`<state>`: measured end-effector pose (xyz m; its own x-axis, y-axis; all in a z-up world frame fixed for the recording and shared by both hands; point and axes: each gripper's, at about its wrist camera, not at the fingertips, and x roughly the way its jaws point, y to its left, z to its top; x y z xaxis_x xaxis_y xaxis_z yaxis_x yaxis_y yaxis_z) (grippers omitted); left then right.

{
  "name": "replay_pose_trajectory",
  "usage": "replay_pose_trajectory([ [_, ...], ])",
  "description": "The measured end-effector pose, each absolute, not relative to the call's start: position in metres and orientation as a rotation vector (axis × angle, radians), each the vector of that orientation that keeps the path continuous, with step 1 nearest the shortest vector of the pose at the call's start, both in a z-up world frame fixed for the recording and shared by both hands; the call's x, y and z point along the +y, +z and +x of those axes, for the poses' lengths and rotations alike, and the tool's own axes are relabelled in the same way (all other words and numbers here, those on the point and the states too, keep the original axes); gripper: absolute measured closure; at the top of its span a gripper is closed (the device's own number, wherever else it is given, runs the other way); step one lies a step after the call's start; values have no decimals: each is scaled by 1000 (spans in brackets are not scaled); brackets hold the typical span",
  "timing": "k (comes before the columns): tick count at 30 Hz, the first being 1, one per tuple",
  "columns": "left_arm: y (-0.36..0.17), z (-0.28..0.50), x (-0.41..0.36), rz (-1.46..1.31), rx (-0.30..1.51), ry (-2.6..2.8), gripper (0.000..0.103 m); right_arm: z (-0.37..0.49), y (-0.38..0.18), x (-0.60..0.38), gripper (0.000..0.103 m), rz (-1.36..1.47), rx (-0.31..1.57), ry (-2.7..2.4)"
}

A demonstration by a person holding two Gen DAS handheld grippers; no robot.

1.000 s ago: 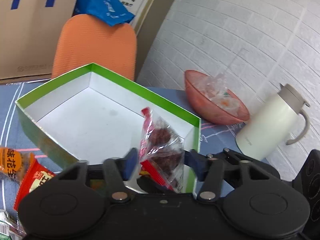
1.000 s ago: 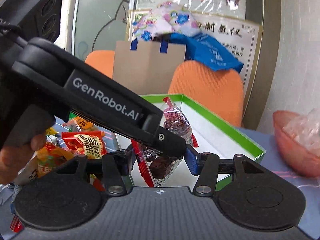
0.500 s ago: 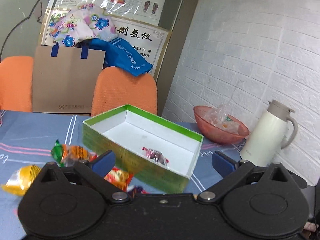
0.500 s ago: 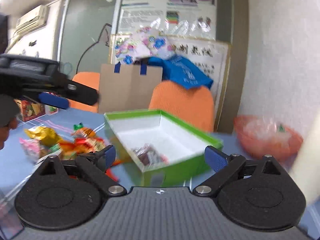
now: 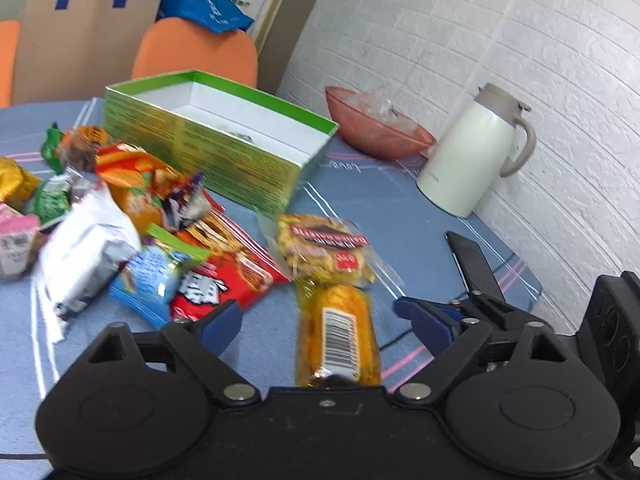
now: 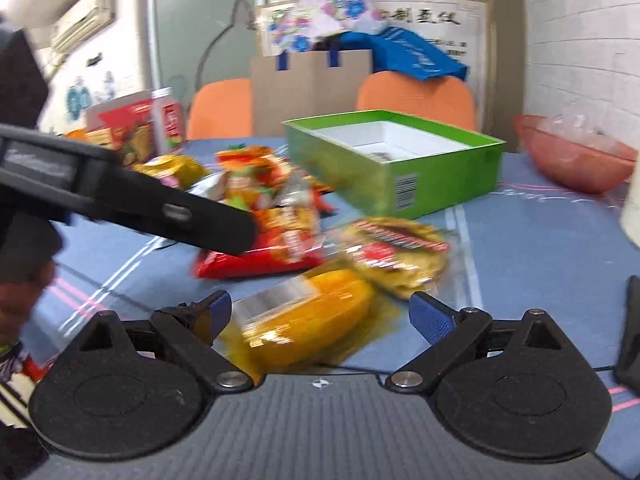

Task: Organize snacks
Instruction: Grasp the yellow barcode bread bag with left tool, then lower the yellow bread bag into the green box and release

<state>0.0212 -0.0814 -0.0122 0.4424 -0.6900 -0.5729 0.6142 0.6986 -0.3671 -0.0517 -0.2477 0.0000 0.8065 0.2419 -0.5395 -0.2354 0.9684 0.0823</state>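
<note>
Snack pouch of clear plastic, dropped into your green cardboard box (image 5: 224, 136) at 11 o'clock; both grippers, left gripper (image 5: 318, 322) and right gripper (image 6: 320, 314), now spread over a yellow wrapped cake (image 5: 338, 336)

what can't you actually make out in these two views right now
- Contents of the green box: in both wrist views its near wall hides the floor; only a sliver of something shows.
- Yellow snack pack: motion blur in the right wrist view smears its label.
- Lower packets in the snack pile: covered by the packs on top in the left wrist view.
- Pink bowl: what the clear plastic in it holds is too blurred to tell.
</note>
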Motion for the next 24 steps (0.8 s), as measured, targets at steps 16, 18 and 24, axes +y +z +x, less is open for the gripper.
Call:
replay_pose_trajectory([
  [16, -36, 33, -103, -103, 885, -875, 61, -56, -18, -243, 0, -49, 609, 224],
  [18, -42, 35, -106, -99, 908, -861, 61, -54, -22, -241, 0, -57, 618, 215],
  [24, -33, 24, -106, -78, 857, -860, 61, -60, -12, -238, 11, -67, 584, 255],
])
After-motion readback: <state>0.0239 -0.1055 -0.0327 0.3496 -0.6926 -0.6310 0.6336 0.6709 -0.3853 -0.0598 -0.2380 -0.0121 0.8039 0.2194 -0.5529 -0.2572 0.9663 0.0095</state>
